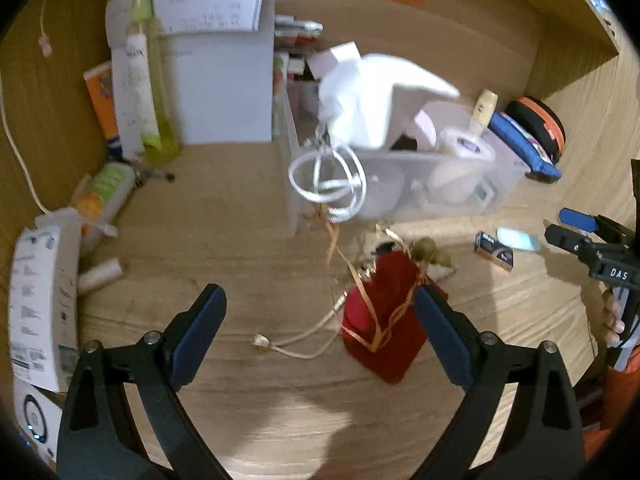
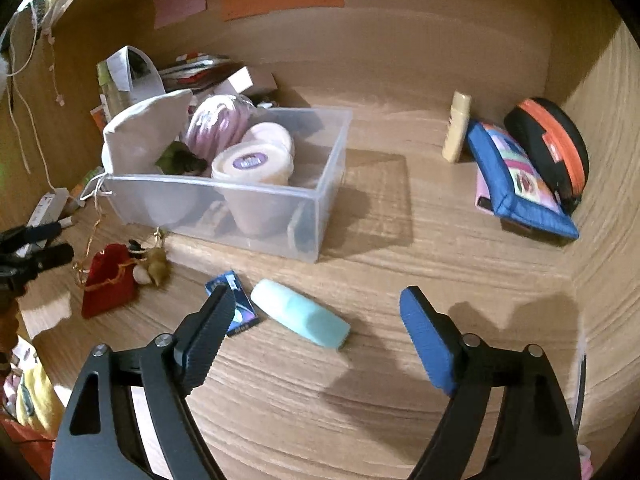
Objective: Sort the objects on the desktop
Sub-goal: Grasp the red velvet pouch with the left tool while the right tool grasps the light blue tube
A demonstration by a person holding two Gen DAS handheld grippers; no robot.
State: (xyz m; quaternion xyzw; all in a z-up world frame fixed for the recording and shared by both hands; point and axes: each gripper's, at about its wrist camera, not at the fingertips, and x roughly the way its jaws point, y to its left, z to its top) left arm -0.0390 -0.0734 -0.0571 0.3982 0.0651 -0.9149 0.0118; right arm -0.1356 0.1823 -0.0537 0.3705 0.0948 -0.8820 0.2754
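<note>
A red velvet pouch with gold ribbon lies on the wooden desk between the fingers of my left gripper, close to the right-hand finger; the jaws stand wide and open. A pale teal tube lies flat between the fingers of my right gripper, which is open too. A small dark blue box sits partly behind its left finger. Behind both stands a clear plastic bin holding a white drawstring bag and round jars. The red pouch and left gripper show at the far left.
A blue zip pouch, a black and orange case and a cream bottle lean in the back right corner. A white carton, tubes and upright white boxes crowd the left. A wooden wall closes the back.
</note>
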